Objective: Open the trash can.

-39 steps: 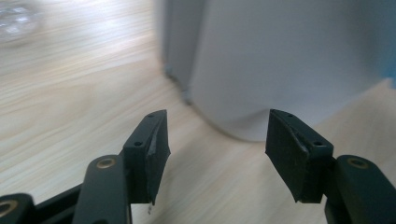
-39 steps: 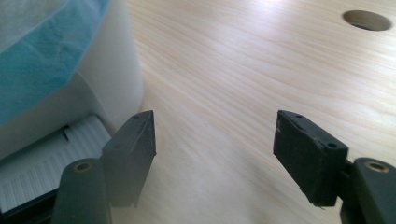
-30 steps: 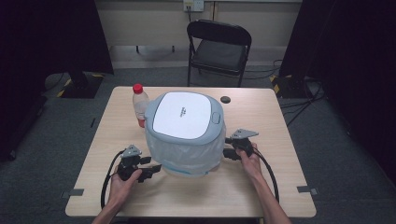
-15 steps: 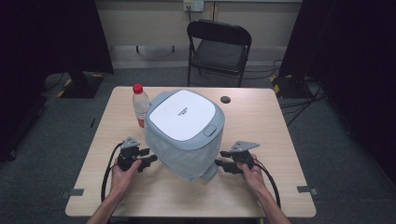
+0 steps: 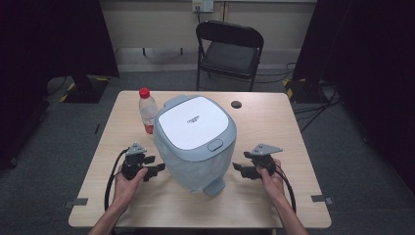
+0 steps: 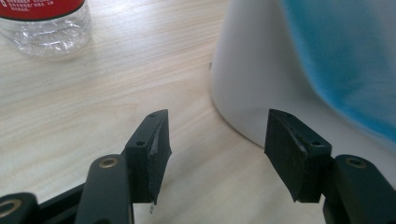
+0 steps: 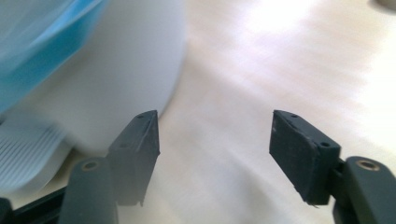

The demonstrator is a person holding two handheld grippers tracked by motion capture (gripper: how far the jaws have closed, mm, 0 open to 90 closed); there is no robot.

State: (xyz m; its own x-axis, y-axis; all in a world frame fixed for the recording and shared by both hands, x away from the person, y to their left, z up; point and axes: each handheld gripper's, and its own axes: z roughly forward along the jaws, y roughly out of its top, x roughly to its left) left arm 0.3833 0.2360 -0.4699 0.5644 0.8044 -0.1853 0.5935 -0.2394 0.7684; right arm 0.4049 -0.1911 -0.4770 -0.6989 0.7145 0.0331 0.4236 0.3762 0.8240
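A pale blue bin with a white lid (image 5: 195,139) stands in the middle of the wooden table (image 5: 274,122), its foot pedal toward the person. Its white base (image 6: 247,79) with a blue band above sits just ahead and right of my left gripper (image 6: 215,144), which is open and holds nothing. In the high view the left gripper (image 5: 155,170) sits at the bin's left. My right gripper (image 5: 238,169) is open at the bin's right, a short way off. The bin's base (image 7: 126,79) lies ahead and left of the right gripper (image 7: 212,140).
A clear plastic bottle with a red cap (image 5: 147,110) stands left of the bin, at the back; its lower part (image 6: 44,23) shows in the left gripper view. A small dark round object (image 5: 237,104) lies near the far edge. A folding chair (image 5: 229,49) stands beyond the table.
Both grippers have let go of the bin and pulled back from its sides. The bin has turned and shifted toward the person, with its pedal now showing at the front.
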